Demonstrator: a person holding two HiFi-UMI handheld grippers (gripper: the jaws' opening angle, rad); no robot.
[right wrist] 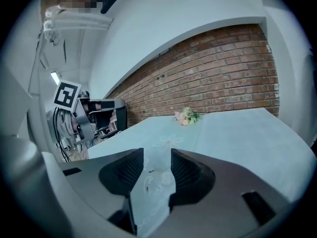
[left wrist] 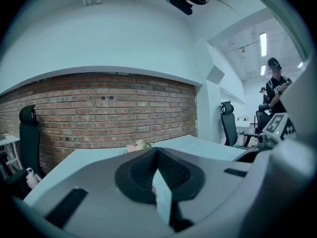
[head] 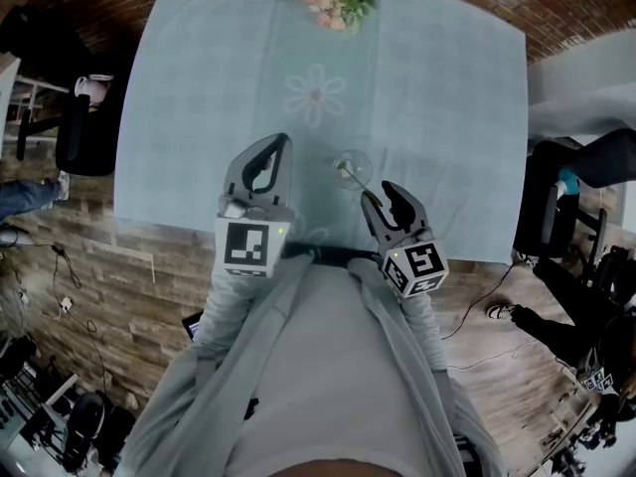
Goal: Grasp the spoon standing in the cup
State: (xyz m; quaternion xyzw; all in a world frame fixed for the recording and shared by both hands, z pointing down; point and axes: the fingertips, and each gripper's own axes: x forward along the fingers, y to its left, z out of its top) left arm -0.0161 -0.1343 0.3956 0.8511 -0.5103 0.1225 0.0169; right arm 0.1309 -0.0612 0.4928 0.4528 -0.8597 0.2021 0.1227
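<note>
That spoon (head: 346,171) looks thin, light and slick, and the glass cup (head: 362,164) seems tippy, so pinch the handle above the rim. Right claw (right wrist: 157,152) gapes empty, left claw (left wrist: 157,152) is clenched on nothing.

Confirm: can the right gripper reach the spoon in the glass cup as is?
Probably yes: the right gripper has its jaws apart, the glass cup sits straight ahead in line with their gap, and nothing blocks the spoon.

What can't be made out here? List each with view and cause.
- Spoon: head view, too small, a pale sliver in the cup.
- Spoon, right gripper view: lost in the faint clear glass between the open jaws.
- Cup, left gripper view: not seen, likely behind the left gripper's own body.
- Table's near edge, head view: partly covered by the person's arms.
</note>
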